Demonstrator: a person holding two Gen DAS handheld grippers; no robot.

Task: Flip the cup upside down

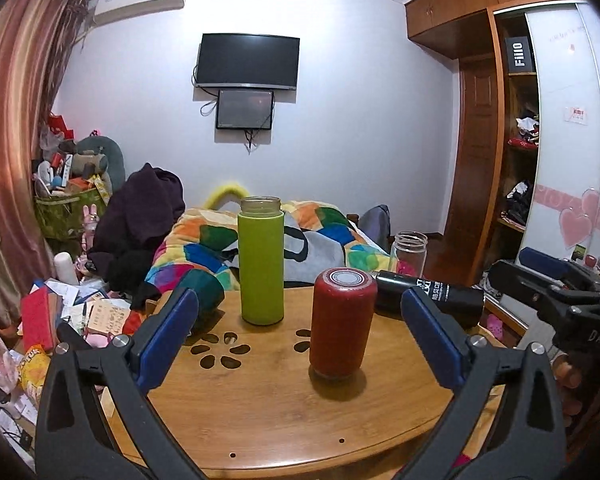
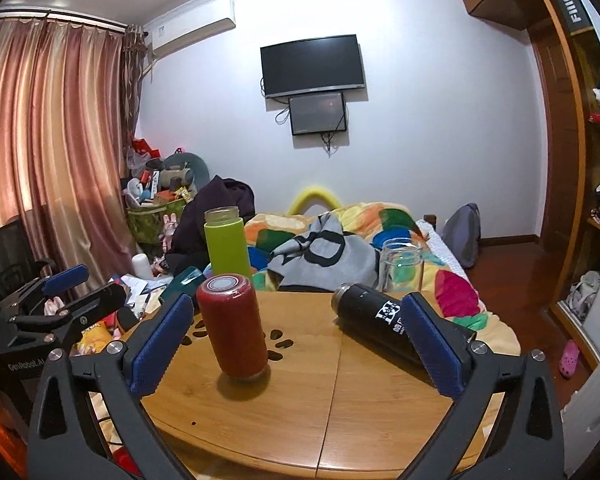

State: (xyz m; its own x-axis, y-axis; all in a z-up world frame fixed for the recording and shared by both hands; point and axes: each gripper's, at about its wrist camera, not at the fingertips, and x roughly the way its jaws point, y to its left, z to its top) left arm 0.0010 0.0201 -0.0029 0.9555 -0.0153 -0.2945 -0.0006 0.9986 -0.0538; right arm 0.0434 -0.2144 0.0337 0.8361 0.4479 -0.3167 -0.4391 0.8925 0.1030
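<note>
Both our left gripper point(image 1: 296, 334) and right gripper point(image 2: 296, 338) gape wide, empty. The red cup point(image 1: 342, 322) stands inverted on the bench point(image 1: 268, 420), between the left gripper's fingers; seemingly rigid, slick: grasp mid-body.

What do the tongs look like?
The left tongs and right tongs match: black plastic arms with triangular cut-outs, silver screws, and blue bumpy rubber pads. White letters mark the black bodies. Bare fingers grip the right handle; no sleeve shows.

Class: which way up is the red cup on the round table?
Upside down. The red cup stands on end on the table, its closed ringed base facing up, while the green cup shows an open mouth on top.
</note>
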